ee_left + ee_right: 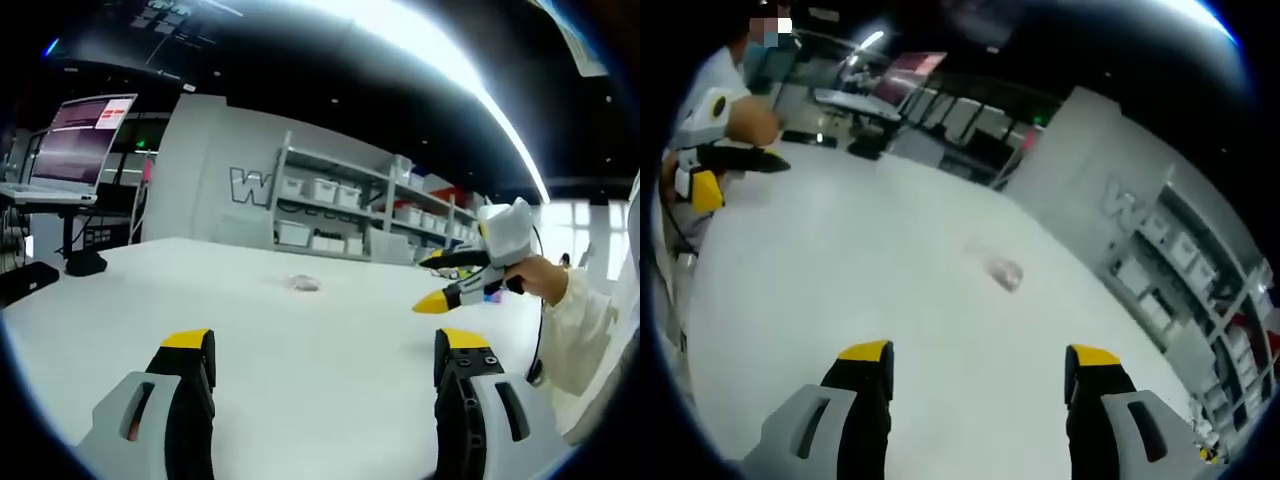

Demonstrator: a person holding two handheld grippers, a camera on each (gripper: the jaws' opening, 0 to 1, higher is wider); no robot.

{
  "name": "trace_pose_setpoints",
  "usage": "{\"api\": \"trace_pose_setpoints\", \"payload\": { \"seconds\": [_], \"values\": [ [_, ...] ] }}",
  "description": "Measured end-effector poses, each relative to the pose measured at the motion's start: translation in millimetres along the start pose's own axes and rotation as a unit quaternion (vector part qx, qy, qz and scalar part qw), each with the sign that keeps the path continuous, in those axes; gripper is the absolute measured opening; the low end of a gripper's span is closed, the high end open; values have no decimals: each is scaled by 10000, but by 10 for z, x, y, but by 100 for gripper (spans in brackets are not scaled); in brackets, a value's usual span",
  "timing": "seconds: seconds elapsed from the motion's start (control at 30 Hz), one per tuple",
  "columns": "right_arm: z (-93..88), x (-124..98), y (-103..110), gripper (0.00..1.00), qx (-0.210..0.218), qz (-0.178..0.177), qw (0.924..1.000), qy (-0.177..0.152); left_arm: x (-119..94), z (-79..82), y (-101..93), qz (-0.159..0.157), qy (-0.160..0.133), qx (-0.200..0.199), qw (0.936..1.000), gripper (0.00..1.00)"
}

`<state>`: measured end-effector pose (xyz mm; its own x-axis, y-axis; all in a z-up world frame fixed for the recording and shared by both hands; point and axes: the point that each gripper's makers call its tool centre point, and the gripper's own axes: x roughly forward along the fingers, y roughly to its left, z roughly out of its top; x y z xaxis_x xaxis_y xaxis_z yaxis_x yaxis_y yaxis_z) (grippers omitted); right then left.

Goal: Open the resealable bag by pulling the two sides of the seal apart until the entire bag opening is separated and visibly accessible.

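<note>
1. In the left gripper view we see our left gripper (325,352) held low over the white table (300,400), its two yellow-tipped jaws standing wide apart with nothing between them.
2. The resealable bag (303,283), small and clear, lies flat on the table well ahead of those jaws, slightly left of the gap's middle, with bare white surface all around it.
3. Our right gripper (440,281) comes into that view from the right, held by a hand (540,279) in a pale sleeve; it hovers above the table, right of the bag and well apart from it. We cannot tell there how its jaws stand.
4. In the right gripper view the right gripper (980,362) shows its own jaws spread wide and empty, and the bag (1001,270) lies far ahead of them, near the middle of the table (840,260).
5. The left gripper (715,175) appears at the far left of that view, near the table's edge, beside a person in a light top.
6. The far table edge runs behind the bag; beyond it stand shelves (350,205) of white bins and, at far left, a laptop (75,150) on a stand.
7. The stretch of tabletop between both grippers and the bag is open.
</note>
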<state>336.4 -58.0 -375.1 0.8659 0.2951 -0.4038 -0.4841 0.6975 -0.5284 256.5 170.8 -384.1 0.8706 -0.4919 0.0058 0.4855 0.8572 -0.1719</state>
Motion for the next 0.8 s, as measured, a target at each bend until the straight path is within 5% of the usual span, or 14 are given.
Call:
{"api": "trace_pose_setpoints", "payload": {
  "seconds": [0.2,0.8],
  "values": [
    [42,92,-20,70,-177,69,9998,68,-16,-2,16,16,15,-12,10000,89],
    [261,254,-93,69,204,64,9994,-265,-45,6,42,56,-27,-26,10000,89]
  ]
}}
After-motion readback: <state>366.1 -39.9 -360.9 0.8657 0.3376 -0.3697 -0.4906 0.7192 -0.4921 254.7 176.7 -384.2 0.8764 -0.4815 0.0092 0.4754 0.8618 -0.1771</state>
